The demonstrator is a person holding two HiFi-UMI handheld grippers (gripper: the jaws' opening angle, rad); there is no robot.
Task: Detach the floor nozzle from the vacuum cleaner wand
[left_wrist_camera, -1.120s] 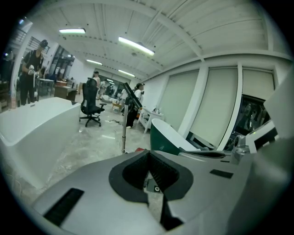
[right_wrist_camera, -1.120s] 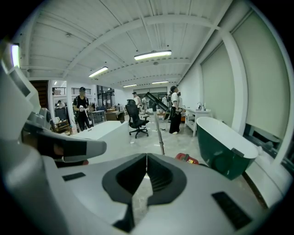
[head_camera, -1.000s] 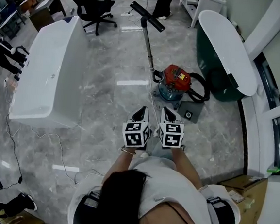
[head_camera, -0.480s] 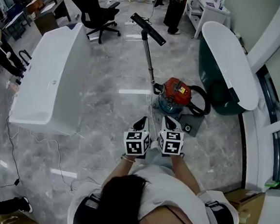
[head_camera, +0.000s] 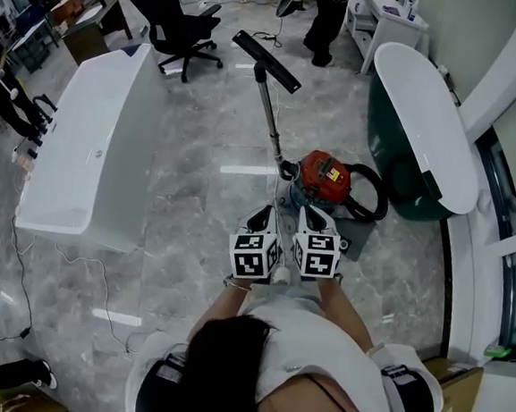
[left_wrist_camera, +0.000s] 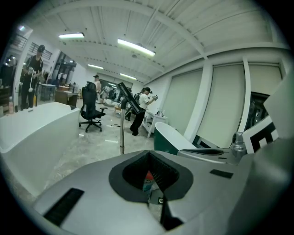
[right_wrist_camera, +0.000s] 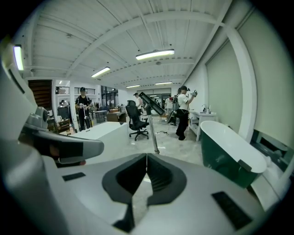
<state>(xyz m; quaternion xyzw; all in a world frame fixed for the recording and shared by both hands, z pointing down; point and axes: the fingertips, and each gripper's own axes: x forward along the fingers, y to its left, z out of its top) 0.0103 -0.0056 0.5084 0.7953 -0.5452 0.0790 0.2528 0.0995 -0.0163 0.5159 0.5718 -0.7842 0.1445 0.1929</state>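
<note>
The floor nozzle [head_camera: 267,61] sits at the upper end of the wand [head_camera: 270,116], joined to it; the wand stands up from the red vacuum cleaner [head_camera: 322,177] on the floor. From the tongs the nozzle lies at twelve o'clock, well apart. The left gripper [head_camera: 259,215] and right gripper [head_camera: 310,216] are side by side near the cleaner, each pressed together on nothing; a white bathtub [head_camera: 93,141] lies at ten o'clock; a green bathtub [head_camera: 418,125] at two.
</note>
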